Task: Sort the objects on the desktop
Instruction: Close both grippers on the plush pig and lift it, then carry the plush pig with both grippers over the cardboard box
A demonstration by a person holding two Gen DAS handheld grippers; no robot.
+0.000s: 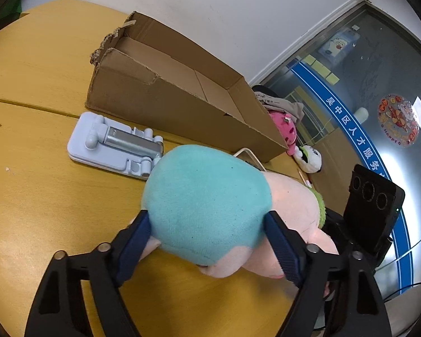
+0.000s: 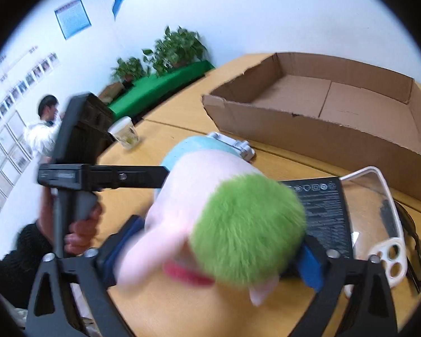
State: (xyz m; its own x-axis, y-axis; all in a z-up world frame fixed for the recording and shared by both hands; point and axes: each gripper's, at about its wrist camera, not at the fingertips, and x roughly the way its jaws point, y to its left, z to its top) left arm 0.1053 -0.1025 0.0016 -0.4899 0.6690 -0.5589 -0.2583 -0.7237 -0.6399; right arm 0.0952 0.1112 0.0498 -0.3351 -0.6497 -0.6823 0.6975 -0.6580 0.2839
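Note:
A plush toy (image 1: 207,205) with a pink body, teal bottom and green hair lies on the yellow table (image 1: 42,182). My left gripper (image 1: 207,241) is shut on its teal end. In the right wrist view my right gripper (image 2: 210,255) is shut on the toy's green-haired head (image 2: 247,230). An open, empty cardboard box (image 1: 182,90) stands behind the toy, and it shows in the right wrist view too (image 2: 336,112).
A light blue folded phone stand (image 1: 115,143) lies left of the toy. A black flat box (image 2: 322,210), a clear phone case (image 2: 379,213) and dark glasses (image 2: 418,247) lie to the right. A glass jar (image 2: 126,133) stands far left. Plush toys (image 1: 289,132) sit past the table edge.

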